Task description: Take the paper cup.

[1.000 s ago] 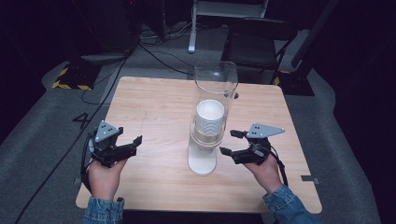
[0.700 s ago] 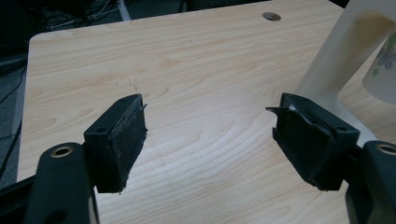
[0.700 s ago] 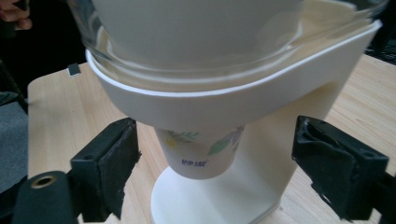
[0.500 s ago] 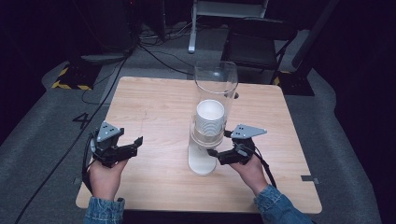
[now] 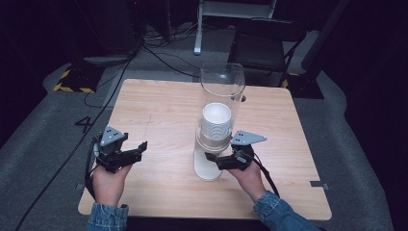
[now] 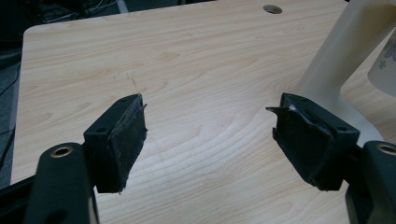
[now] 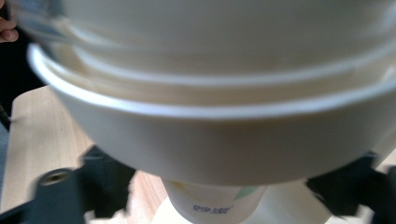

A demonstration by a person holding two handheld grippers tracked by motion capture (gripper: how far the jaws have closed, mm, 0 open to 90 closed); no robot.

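Where cables trail, wooden table (image 5: 159, 110).

- Left gripper (image 5: 137, 150): black body, grey three-cornered plate with dark screws, black cable.
- Right gripper (image 5: 214, 160): same black build, grey plate, black cable.
- Pads (image 6: 127, 135): black, worn and frayed at edges.
- Sleeves (image 5: 107, 219): blue denim cuffs.
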